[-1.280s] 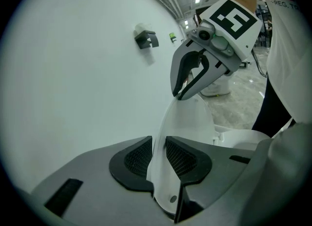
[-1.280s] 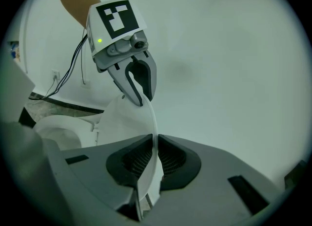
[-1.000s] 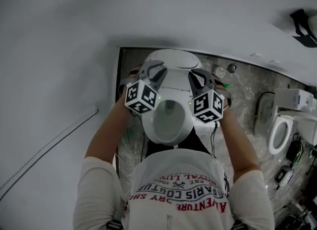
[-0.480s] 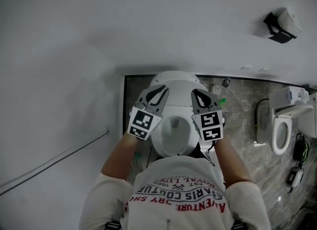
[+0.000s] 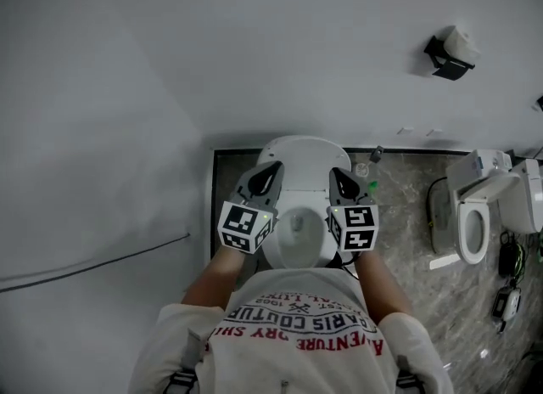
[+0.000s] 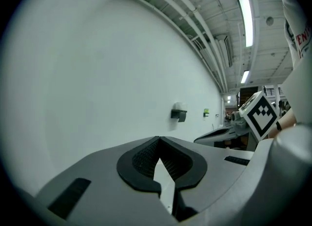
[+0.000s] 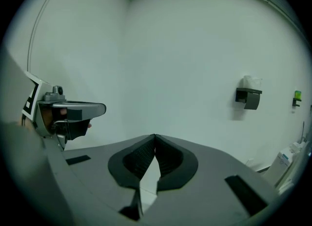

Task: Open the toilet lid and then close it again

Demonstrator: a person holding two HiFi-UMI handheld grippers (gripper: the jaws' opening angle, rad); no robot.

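Left gripper (image 5: 273, 167): jaws have just been closing and now press tip to tip with nothing between them, held over the left side of the bowl (image 5: 301, 233). Toilet lid (image 5: 299, 153) stands raised behind the open bowl, between the two grippers. Right gripper (image 5: 338, 173): jaws also just closed, pressed together and empty, over the bowl's right side, facing the white wall (image 7: 195, 49).

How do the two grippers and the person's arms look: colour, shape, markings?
The left gripper and right gripper are grey, with tapering jaws and black ribbed pads. Each carries a cube of black-and-white square markers. The sleeves are short and white.
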